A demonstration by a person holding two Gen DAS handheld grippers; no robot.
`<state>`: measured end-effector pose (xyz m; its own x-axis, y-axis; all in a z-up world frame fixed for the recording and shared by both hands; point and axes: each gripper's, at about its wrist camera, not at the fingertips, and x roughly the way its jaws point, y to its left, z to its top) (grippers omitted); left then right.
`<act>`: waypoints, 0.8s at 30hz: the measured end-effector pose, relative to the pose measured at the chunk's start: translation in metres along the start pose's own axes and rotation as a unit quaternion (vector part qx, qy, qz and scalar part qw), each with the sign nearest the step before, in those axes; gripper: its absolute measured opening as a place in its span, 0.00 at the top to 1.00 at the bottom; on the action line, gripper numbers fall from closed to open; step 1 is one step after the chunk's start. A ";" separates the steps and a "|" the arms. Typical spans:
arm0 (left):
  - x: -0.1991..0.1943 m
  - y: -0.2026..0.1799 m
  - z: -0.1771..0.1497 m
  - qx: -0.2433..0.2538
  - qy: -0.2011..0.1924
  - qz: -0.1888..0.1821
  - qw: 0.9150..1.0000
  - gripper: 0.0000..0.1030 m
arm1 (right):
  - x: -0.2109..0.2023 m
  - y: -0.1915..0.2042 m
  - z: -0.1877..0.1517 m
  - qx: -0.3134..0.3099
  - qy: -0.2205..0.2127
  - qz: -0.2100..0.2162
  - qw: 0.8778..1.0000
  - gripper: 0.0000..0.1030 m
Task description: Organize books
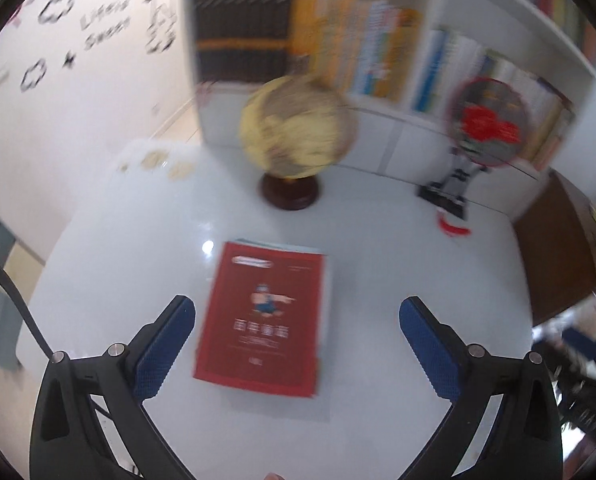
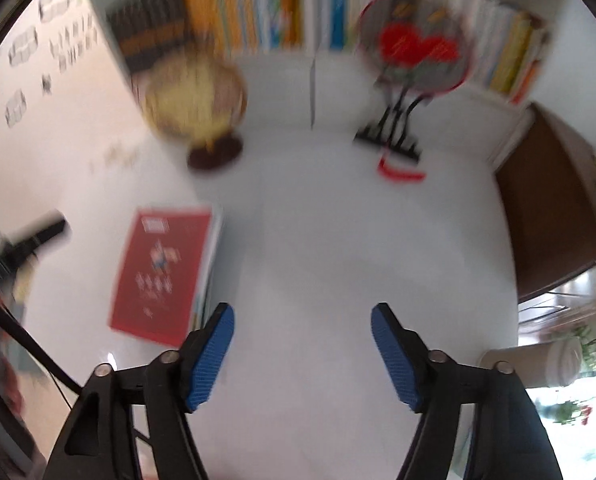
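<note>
Nearest us, our left gripper [image 1: 297,322] and right gripper [image 2: 302,330] are hanging spread and empty over the white table [image 1: 398,264], where the red book [image 1: 262,316] is lying flat atop others, looking stiff, slick-covered, best pinched at its edges

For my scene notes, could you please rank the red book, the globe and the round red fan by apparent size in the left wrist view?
1. Red book, though it lies nearest the camera.
2. Globe.
3. Fan.
</note>
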<state>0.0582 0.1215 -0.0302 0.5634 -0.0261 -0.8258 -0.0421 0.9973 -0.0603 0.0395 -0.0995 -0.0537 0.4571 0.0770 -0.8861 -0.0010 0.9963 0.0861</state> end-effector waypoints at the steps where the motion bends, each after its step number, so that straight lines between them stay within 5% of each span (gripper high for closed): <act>1: -0.011 -0.013 -0.003 0.007 -0.005 -0.002 1.000 0.01 | -0.018 -0.010 -0.005 0.015 -0.033 0.009 0.999 0.29; 5: -0.053 -0.048 -0.019 0.021 -0.053 -0.031 0.998 0.01 | -0.072 -0.040 -0.026 0.043 -0.149 0.043 0.987 0.21; 11: -0.068 -0.071 -0.031 0.015 -0.062 -0.056 0.996 0.01 | -0.109 -0.049 -0.038 0.035 -0.218 0.008 0.975 0.16; 17: -0.070 -0.084 -0.025 0.046 -0.083 -0.054 0.994 0.01 | -0.121 -0.025 -0.042 -0.028 -0.235 -0.094 0.967 0.11; 24: -0.058 -0.083 -0.037 0.069 -0.077 -0.061 0.993 0.01 | -0.119 -0.020 -0.046 -0.012 -0.235 -0.090 0.968 0.11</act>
<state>-0.0019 0.0378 0.0018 0.6776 -0.1480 -0.7204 0.1416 0.9875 -0.0697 -0.0555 -0.1265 0.0292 0.8060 -0.1179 -0.5801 0.0976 0.9930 -0.0662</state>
